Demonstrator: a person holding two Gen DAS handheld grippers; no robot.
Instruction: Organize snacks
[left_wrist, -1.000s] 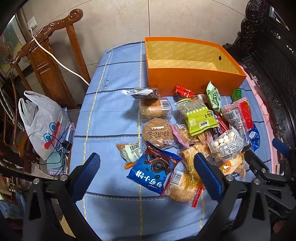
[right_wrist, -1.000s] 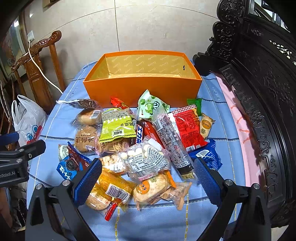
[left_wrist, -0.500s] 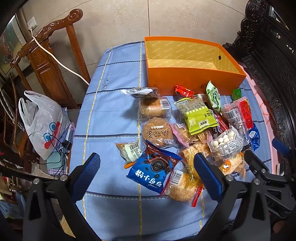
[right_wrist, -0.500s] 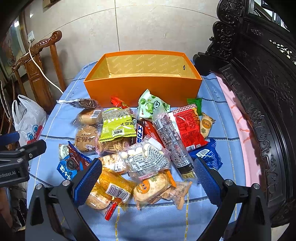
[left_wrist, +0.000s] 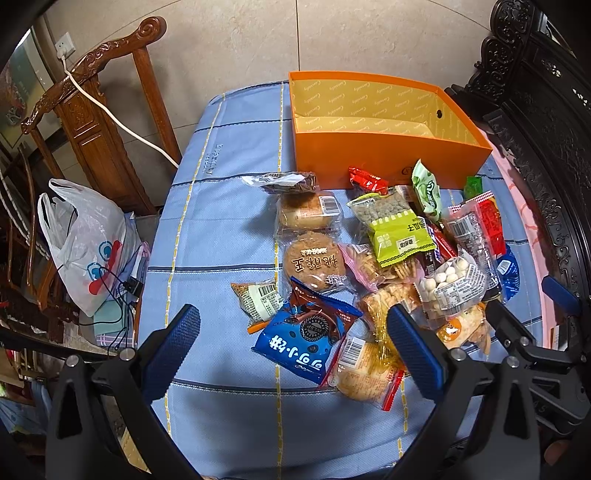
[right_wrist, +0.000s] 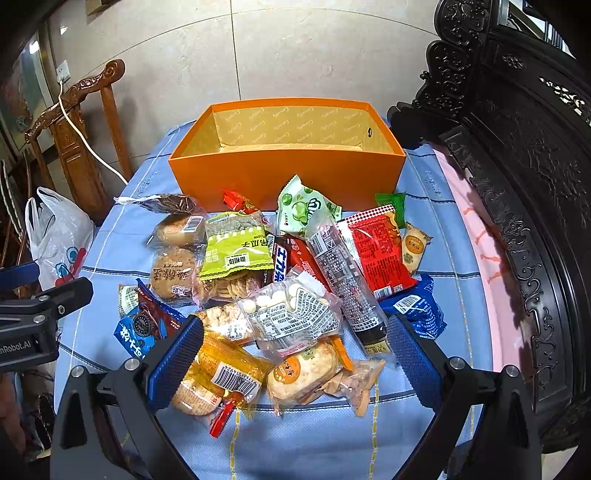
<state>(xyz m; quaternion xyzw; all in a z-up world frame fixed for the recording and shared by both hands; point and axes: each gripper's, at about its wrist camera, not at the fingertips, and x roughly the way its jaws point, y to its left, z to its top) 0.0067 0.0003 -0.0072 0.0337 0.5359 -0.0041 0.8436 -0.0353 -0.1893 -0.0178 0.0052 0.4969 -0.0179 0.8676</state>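
Note:
Several wrapped snacks lie heaped on a blue checked tablecloth (left_wrist: 218, 229) in front of an empty orange box (left_wrist: 373, 151) (right_wrist: 284, 177). Nearest my left gripper (left_wrist: 293, 326) is a blue cookie pack (left_wrist: 299, 341), with a round brown cake (left_wrist: 314, 262) beyond it. My right gripper (right_wrist: 293, 330) hovers over a clear bag of white balls (right_wrist: 291, 314) and a yellow-wrapped bun (right_wrist: 221, 373). A green snack bag (right_wrist: 236, 251) and a red packet (right_wrist: 380, 251) lie farther in. Both grippers stand open, holding nothing.
A carved wooden chair (left_wrist: 96, 110) with a white cable stands left of the table. A white plastic bag (left_wrist: 81, 240) sits below it. Dark carved furniture (right_wrist: 517, 184) runs along the right side. Bare cloth lies left of the pile.

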